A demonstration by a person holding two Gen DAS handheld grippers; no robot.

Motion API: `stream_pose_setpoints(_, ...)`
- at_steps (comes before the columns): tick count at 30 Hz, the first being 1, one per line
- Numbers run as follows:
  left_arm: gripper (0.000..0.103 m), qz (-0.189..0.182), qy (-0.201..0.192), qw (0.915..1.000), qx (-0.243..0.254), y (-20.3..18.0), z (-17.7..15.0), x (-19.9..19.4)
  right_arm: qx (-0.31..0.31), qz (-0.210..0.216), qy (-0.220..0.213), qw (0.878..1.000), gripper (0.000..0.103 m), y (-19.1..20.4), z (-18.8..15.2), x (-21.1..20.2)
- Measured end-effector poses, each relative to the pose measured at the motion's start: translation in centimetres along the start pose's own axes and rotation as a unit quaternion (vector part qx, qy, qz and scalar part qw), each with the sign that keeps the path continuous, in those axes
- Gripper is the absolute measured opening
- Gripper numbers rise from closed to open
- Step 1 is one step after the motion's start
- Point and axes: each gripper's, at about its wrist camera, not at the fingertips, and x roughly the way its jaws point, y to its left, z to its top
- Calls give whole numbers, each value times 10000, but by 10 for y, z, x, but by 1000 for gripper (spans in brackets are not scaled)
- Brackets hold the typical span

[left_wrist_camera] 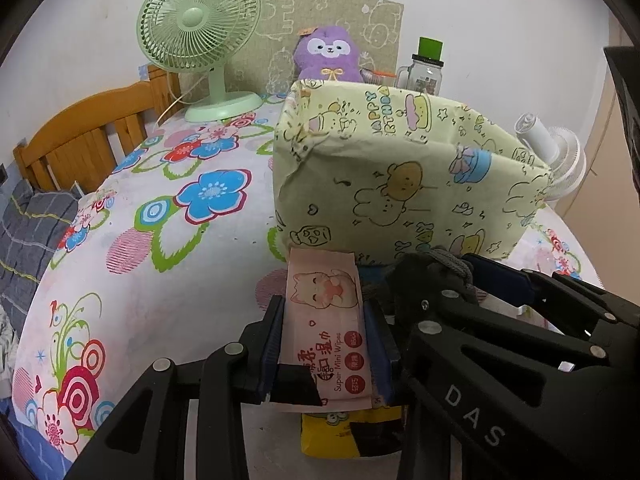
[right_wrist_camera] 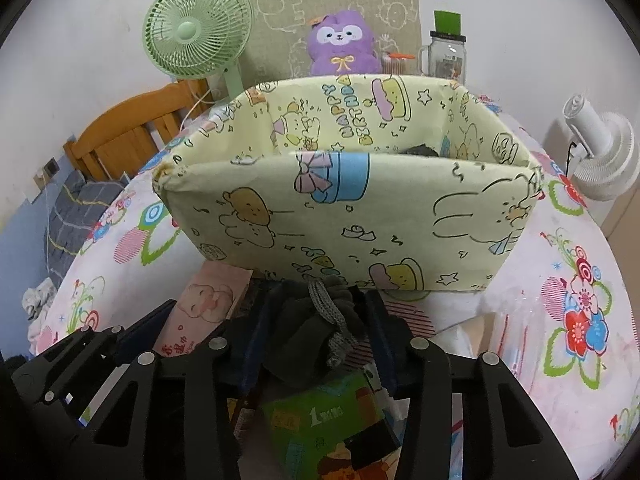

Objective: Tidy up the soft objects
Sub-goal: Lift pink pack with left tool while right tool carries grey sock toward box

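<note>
My left gripper (left_wrist_camera: 324,316) is shut on a pink pack of mini wipes (left_wrist_camera: 320,280), which sticks out forward between the blue pads. Under it lies a yellow pack (left_wrist_camera: 344,432). My right gripper (right_wrist_camera: 320,320) is shut on a dark fuzzy pouch (right_wrist_camera: 300,332) with a grey cord; the pouch (left_wrist_camera: 416,280) also shows in the left wrist view. Below it lies a green tissue pack (right_wrist_camera: 320,416). Just ahead of both grippers stands a pale yellow cartoon-print box (right_wrist_camera: 360,216), open at the top, with something dark inside (right_wrist_camera: 420,150). Everything rests on a flowered bedsheet (left_wrist_camera: 160,240).
Behind the box stand a green desk fan (left_wrist_camera: 200,32), a purple plush toy (left_wrist_camera: 328,56) and a glass jar with a green lid (left_wrist_camera: 426,68). A white fan (right_wrist_camera: 600,152) is at the right. A wooden headboard (left_wrist_camera: 88,132) and a grey blanket (left_wrist_camera: 28,236) are at the left.
</note>
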Motion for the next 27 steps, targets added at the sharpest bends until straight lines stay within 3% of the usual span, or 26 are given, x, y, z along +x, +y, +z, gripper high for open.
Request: stream_pose_setpoints(27, 39, -219, -549, 9981, 171, -30, 13, -48, 141, -93, -674, 9976, 47, -13, 6, -65)
